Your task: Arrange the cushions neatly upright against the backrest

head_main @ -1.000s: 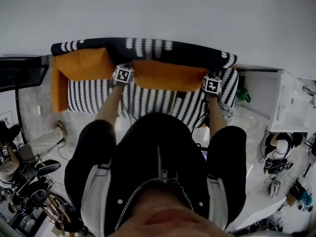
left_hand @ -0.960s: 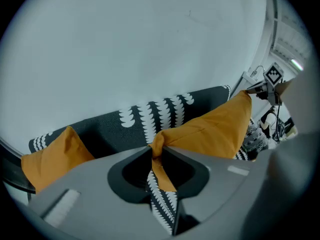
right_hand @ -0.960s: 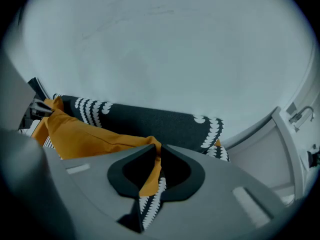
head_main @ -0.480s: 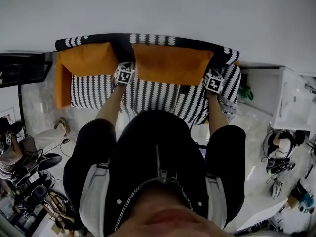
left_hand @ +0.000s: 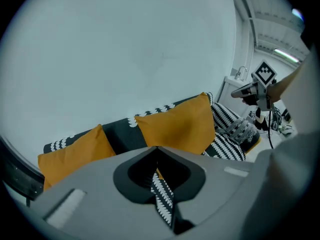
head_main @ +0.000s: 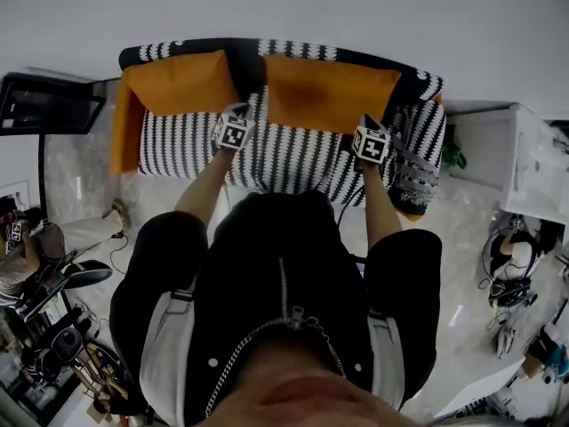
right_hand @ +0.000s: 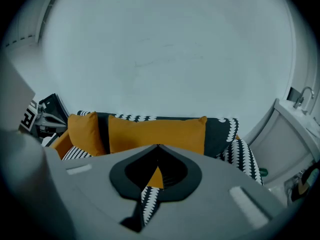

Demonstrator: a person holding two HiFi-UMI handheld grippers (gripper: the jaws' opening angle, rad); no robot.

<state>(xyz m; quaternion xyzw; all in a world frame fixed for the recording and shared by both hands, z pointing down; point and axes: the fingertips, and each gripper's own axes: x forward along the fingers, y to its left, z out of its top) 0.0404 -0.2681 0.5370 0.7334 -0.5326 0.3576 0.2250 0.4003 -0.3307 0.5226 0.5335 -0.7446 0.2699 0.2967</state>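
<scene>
A wide orange fabric cushion (head_main: 331, 94) and a smaller orange fabric cushion (head_main: 182, 83) are seen propped upright against the backrest (head_main: 249, 59) of a black-and-white patterned sofa (head_main: 293, 158). The left gripper (head_main: 237, 114) and the right gripper (head_main: 373, 124) are held over the seat just in front of them, jaws closed together with nothing gripped.

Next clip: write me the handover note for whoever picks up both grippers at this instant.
Left gripper: jaws together, empty, over the seat.
Right gripper: the same.
Left orange cushion and right orange cushion stand upright against the backrest, with a gap between them.
Done: both orange cushions are placed.
Left: what looks like a patterned cushion slumps at the sofa's right end; probably stand it up.
</scene>
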